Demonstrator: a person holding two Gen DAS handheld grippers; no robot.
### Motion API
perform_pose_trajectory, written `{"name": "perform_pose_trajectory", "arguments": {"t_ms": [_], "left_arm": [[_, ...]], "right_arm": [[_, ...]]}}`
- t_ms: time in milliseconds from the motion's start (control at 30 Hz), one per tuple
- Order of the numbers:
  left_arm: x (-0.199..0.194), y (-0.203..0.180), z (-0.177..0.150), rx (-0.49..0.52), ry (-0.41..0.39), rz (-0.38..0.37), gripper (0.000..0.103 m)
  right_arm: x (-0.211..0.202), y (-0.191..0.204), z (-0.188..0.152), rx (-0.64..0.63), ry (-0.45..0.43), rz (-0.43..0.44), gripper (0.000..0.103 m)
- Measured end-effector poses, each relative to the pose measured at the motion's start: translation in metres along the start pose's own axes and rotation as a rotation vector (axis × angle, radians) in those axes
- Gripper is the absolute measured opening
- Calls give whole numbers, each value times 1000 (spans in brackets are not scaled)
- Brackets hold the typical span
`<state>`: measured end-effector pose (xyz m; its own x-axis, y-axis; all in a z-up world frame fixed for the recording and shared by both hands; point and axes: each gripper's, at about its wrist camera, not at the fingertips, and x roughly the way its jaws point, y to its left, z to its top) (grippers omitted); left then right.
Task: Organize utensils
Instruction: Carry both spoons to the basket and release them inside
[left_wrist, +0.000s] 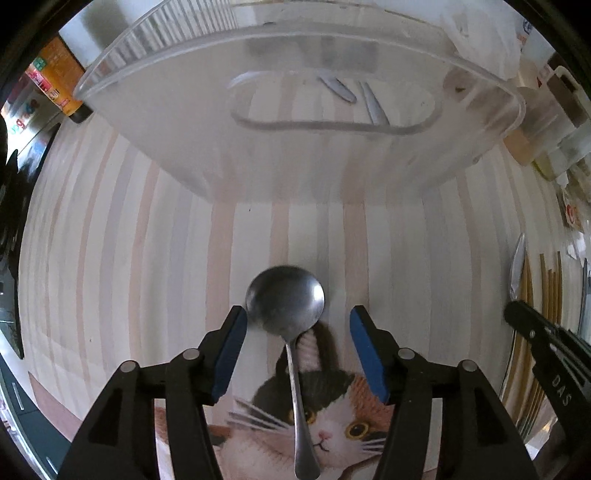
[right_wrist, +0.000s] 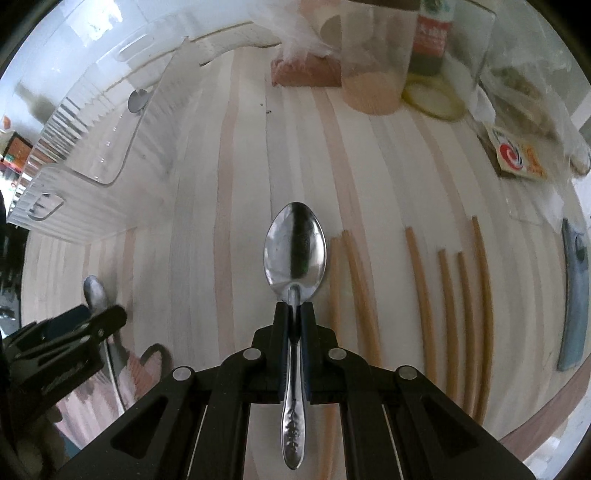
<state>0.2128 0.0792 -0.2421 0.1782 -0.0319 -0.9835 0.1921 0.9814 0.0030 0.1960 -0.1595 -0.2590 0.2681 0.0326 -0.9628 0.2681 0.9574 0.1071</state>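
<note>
My left gripper (left_wrist: 298, 317) is open, its blue pads on either side of a round-bowled metal spoon (left_wrist: 285, 301) that lies on the striped table with its handle over a cat picture (left_wrist: 325, 417). My right gripper (right_wrist: 294, 308) is shut on the neck of an oval-bowled spoon (right_wrist: 295, 248) and holds it above the table. A clear plastic organizer tray (left_wrist: 295, 147) stands ahead of the left gripper, with utensil handles (left_wrist: 341, 90) seen through it. It also shows in the right wrist view (right_wrist: 85, 162) at the left.
Several wooden chopsticks (right_wrist: 448, 299) lie on the table to the right of the held spoon. Jars, a bottle (right_wrist: 432, 37) and packets stand along the far edge. A blue-grey item (right_wrist: 576, 295) lies at far right. The left gripper (right_wrist: 70, 339) shows at the lower left of the right wrist view.
</note>
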Motion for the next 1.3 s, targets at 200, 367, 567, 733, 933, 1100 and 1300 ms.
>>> {"name": "perform_pose_trajectory", "arguments": {"t_ms": [200, 367, 567, 733, 933, 1100, 1300], "left_arm": [[-1, -4, 14, 13, -22, 3, 38], [9, -10, 24, 12, -22, 6, 38], [-2, -14, 14, 6, -36, -6, 38], [-23, -7, 7, 7, -59, -25, 38], [-70, -4, 2, 20, -137, -39, 38], [-127, -1, 9, 16, -242, -68, 38], [-189, 4, 40, -23, -344, -159, 38]], "right_arm": [[0, -5, -5, 20, 14, 16, 7], [-1, -3, -3, 19, 15, 21, 6], [-10, -3, 0, 36, -1, 42, 6], [-27, -12, 3, 67, -24, 84, 6], [-55, -17, 12, 100, -70, 138, 6], [-90, -10, 24, 100, -131, 190, 6], [-125, 10, 51, 81, -178, 275, 6]]}}
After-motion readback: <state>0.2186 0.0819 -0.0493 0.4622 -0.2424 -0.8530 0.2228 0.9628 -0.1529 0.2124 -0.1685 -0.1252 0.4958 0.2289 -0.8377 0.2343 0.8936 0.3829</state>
